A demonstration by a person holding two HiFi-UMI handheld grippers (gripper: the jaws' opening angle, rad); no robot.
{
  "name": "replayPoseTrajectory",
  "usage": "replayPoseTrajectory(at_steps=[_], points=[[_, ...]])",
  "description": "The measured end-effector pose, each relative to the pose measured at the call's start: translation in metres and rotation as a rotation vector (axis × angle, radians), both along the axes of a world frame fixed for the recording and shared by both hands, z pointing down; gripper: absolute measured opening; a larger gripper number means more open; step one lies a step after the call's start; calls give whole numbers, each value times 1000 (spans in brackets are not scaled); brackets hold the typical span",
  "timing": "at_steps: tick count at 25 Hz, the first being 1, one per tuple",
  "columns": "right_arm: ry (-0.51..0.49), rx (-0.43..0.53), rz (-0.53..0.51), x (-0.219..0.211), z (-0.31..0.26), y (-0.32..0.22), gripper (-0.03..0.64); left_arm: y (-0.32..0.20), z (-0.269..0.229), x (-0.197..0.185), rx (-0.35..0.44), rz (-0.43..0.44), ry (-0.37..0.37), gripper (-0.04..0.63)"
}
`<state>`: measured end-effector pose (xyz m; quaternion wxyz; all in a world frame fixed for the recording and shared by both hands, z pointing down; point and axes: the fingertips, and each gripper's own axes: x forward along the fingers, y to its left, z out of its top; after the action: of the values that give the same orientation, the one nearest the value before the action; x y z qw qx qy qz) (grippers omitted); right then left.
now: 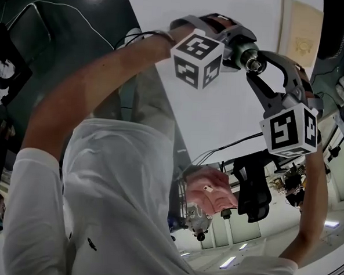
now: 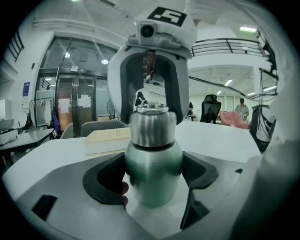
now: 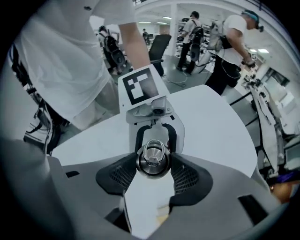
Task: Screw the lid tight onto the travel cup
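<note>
Over the table [image 1: 220, 114]: the cup [image 2: 153, 161] lies roughly level, spanned between the two grippers, which face each other.
Surroundings: a flat tan box [image 2: 110, 138] sits on the table beyond the cup; a black chair [image 1: 253, 188] and a pink cloth [image 1: 212, 186] stand off the table's edge; people [image 3: 234, 33] stand in the room behind.
Obstruction: in the left gripper view the cup and the right gripper's frame fill the centre and hide the table beyond; in the right gripper view the lid [image 3: 152, 158] covers the cup's body, and the left gripper's marker cube [image 3: 142, 86] stands directly behind it.
Cup: green body nearest the left gripper, steel lid seated on its far end.
Left gripper [image 2: 154, 177]: jaws pinch the green body, one dark pad against each side.
Right gripper [image 3: 153, 163]: jaws clasp the lid end-on, a ribbed pad touching each side of its rim.
Left arm: bare forearm [image 1: 94, 83] slants up from the lower left of the head view to the gripper.
Right arm: forearm [image 1: 316, 195] rises along that view's right edge, bent at the elbow below.
Person: white shirt [image 1: 116, 194], both grippers raised in front.
</note>
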<state>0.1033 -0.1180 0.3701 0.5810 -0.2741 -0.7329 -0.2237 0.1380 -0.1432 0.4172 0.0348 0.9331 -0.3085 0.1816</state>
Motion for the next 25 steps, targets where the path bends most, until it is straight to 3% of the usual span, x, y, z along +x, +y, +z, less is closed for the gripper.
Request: replayPoseTrajectory(at_steps=[20, 23, 25], points=[[-177, -13, 961, 0, -1, -20, 221, -3, 1, 0, -4, -20, -7, 364], [-193, -15, 1043, 2, -1, -22, 221, -3, 2, 1, -6, -23, -7, 364], [-209, -28, 1031, 2, -1, -22, 222, -4, 2, 1, -9, -24, -7, 364]])
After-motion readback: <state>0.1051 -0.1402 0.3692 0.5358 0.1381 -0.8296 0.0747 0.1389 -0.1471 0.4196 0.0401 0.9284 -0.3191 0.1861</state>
